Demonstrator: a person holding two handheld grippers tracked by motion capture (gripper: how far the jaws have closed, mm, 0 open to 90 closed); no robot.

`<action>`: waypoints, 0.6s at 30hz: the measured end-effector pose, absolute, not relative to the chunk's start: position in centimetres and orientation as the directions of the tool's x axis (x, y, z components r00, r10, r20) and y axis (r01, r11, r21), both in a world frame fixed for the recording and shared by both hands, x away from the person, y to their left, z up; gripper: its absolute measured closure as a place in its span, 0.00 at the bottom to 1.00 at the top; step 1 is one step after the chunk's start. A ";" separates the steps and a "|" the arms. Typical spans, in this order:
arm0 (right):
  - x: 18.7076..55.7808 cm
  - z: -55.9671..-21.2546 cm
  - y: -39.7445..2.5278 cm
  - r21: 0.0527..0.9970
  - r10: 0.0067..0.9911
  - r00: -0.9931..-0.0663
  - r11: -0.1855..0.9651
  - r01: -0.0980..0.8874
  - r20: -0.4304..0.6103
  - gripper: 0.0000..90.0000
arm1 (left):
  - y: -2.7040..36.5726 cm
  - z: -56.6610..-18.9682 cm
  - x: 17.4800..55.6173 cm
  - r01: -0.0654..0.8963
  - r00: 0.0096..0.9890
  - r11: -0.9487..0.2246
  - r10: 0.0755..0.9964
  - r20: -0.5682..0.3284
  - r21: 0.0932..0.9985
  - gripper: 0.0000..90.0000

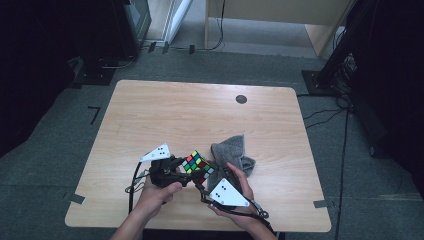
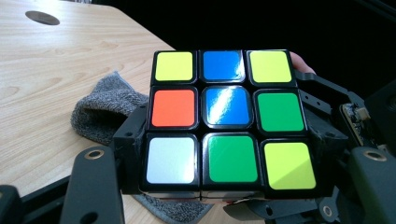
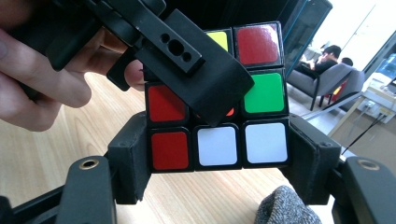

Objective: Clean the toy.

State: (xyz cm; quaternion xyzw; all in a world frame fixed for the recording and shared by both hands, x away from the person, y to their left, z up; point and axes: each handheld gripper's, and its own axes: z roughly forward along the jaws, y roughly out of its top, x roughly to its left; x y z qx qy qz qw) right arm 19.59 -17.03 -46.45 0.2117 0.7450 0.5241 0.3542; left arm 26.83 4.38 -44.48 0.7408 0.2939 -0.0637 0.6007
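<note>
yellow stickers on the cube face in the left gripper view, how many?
3 on the cube face toward that camera: top-left, top-right, bottom-right. The cube's other faces may carry more; the right gripper view shows one partly covered yellow sticker.
</note>
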 end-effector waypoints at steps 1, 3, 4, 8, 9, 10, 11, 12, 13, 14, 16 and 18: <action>19.6 -46.4 -17.0 0.931 0.685 -0.662 0.362 -0.054 -0.305 0.37 | 4.4 -44.5 26.8 0.511 0.819 -0.105 0.361 -0.446 0.853 0.37; 19.6 -46.4 -17.0 0.930 0.685 -0.662 0.363 -0.054 -0.306 0.37 | 4.4 -44.5 26.8 0.511 0.819 -0.105 0.360 -0.446 0.853 0.37; 19.6 -46.4 -17.0 0.930 0.686 -0.661 0.363 -0.052 -0.304 0.37 | 4.4 -44.4 26.8 0.514 0.816 -0.103 0.362 -0.450 0.851 0.37; 19.6 -46.5 -17.1 0.929 0.688 -0.660 0.368 -0.042 -0.302 0.38 | 4.7 -44.3 27.0 0.519 0.810 -0.077 0.361 -0.461 0.851 0.33; 19.7 -46.6 -17.3 0.930 0.694 -0.658 0.366 -0.028 -0.293 0.38 | 5.1 -44.1 27.0 0.510 0.808 -0.054 0.373 -0.457 0.858 0.32; 19.8 -46.6 -17.4 0.931 0.700 -0.654 0.365 -0.020 -0.288 0.38 | 5.3 -44.0 27.0 0.500 0.810 -0.047 0.377 -0.449 0.865 0.31; 19.9 -46.6 -17.6 0.931 0.705 -0.651 0.364 -0.010 -0.282 0.38 | 5.7 -43.9 27.0 0.486 0.815 -0.033 0.378 -0.439 0.873 0.31; 20.1 -46.6 -17.8 0.934 0.714 -0.646 0.356 0.004 -0.270 0.38 | 5.9 -43.7 27.0 0.476 0.819 -0.025 0.378 -0.432 0.879 0.31; 20.3 -46.6 -18.1 0.938 0.722 -0.644 0.346 0.018 -0.254 0.38 | 5.9 -43.7 27.0 0.476 0.819 -0.025 0.378 -0.432 0.879 0.30; 20.5 -46.6 -18.5 0.942 0.729 -0.642 0.334 0.031 -0.237 0.38 | 6.3 -43.5 27.0 0.454 0.825 -0.018 0.387 -0.412 0.891 0.29; 21.0 -46.5 -19.2 0.948 0.740 -0.641 0.312 0.059 -0.203 0.38 | 6.6 -43.3 27.0 0.420 0.837 -0.032 0.400 -0.374 0.907 0.26; 21.3 -46.3 -19.7 0.953 0.746 -0.645 0.290 0.092 -0.165 0.38 | 6.6 -43.3 26.9 0.400 0.843 -0.052 0.413 -0.345 0.915 0.23</action>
